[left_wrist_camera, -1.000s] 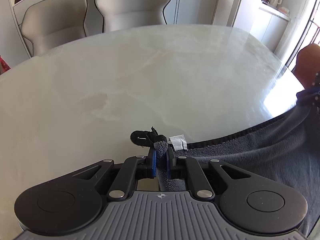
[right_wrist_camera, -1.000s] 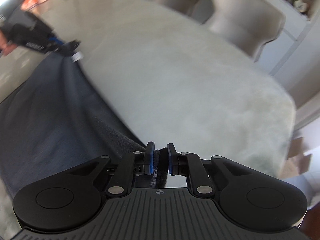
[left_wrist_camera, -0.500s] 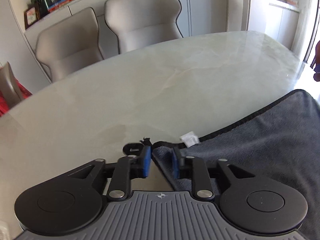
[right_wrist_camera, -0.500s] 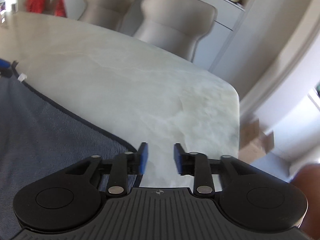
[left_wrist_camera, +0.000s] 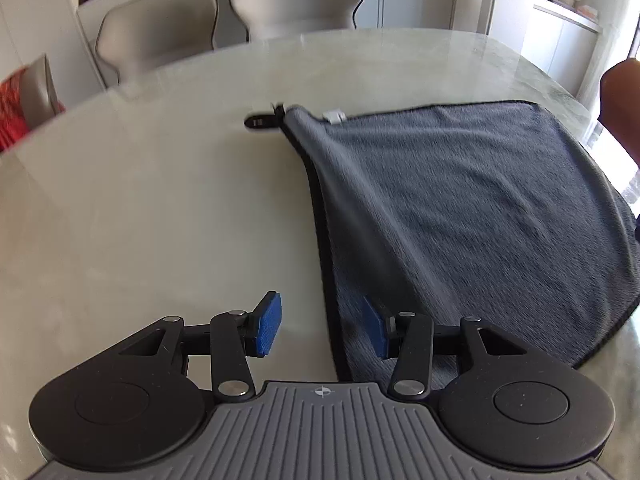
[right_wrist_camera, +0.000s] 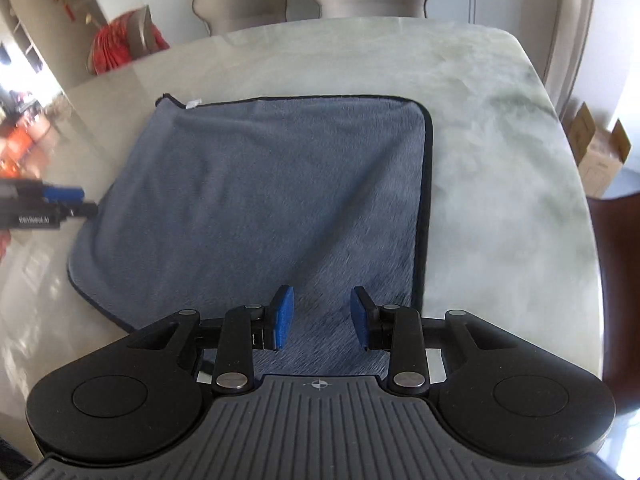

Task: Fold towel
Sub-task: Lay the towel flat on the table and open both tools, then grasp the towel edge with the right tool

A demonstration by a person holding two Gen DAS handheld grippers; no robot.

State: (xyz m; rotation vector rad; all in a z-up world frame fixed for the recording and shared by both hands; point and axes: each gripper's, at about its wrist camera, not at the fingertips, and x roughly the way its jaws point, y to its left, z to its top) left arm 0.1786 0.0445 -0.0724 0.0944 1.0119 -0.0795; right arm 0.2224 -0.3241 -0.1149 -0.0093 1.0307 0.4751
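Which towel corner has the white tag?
The far left corner of the towel: the white tag sits beside it. The far right corner is bare.

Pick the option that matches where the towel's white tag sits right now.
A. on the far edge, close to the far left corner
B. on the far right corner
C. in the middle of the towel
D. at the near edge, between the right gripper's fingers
A: the white tag lies on the far hem of the towel, next to its far left corner, away from both grippers.
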